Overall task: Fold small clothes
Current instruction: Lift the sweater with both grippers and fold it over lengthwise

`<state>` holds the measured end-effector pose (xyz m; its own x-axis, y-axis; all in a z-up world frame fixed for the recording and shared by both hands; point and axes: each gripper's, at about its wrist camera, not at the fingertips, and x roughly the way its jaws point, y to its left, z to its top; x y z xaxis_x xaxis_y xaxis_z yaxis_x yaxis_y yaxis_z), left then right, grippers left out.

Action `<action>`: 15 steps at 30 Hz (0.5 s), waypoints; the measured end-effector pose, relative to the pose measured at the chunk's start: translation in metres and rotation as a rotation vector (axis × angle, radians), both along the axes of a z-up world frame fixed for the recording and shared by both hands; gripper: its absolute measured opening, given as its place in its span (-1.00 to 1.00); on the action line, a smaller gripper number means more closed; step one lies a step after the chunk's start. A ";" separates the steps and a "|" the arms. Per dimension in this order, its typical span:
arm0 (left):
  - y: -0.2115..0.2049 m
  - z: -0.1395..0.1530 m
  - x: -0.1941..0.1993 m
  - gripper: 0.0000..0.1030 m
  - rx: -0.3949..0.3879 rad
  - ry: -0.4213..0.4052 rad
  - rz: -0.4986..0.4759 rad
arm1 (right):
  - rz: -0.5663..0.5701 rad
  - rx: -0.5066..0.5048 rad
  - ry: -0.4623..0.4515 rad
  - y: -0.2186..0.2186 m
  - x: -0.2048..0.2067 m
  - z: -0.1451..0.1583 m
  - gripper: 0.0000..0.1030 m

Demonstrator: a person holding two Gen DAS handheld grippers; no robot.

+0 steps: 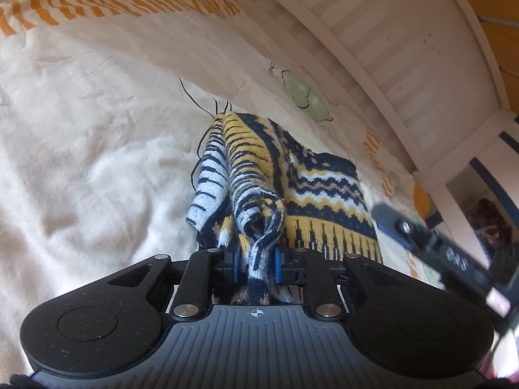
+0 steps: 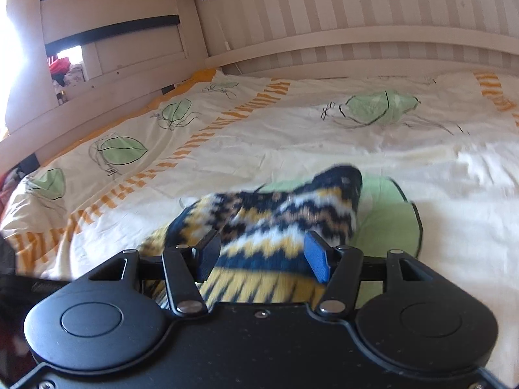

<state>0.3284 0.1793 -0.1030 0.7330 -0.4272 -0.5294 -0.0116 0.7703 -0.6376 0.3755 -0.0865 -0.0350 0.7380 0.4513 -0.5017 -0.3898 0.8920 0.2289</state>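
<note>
A white wall [image 2: 356, 9] fills the top behind the bed [image 2: 227, 136]; the left claw [image 1: 256, 264] pinches the knit [image 1: 259, 168] mid-frame, and the right claw [image 2: 261, 254] is spread around it.

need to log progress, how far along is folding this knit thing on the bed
Early. Done: nothing reads as a finished fold; the patterned knit lies bunched on the duvet. In hand: left gripper shut on a twisted end; right gripper open over it. Left: flatten, fold.

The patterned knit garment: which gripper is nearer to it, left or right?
Left. The left gripper is shut on the knit garment. The right gripper is open, with the cloth between its fingers.
</note>
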 end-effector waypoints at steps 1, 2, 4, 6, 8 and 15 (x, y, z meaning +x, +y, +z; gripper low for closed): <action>-0.001 0.000 -0.001 -0.60 0.010 -0.003 -0.001 | 0.005 -0.009 0.025 0.004 0.011 -0.003 0.22; -0.002 0.000 -0.002 -0.60 0.015 -0.004 -0.002 | 0.000 -0.017 0.044 0.006 0.020 -0.008 0.22; -0.003 0.001 -0.002 -0.56 0.019 -0.002 -0.006 | 0.005 -0.028 0.114 0.011 0.040 -0.020 0.25; -0.003 0.001 -0.003 -0.55 0.020 -0.002 -0.011 | 0.019 -0.041 0.191 0.019 0.056 -0.034 0.26; -0.002 0.003 -0.004 -0.50 0.033 -0.002 -0.010 | 0.045 -0.085 0.195 0.026 0.060 -0.042 0.35; -0.011 0.026 -0.011 -0.03 0.204 -0.101 0.022 | 0.047 -0.047 0.115 0.012 0.037 -0.031 0.42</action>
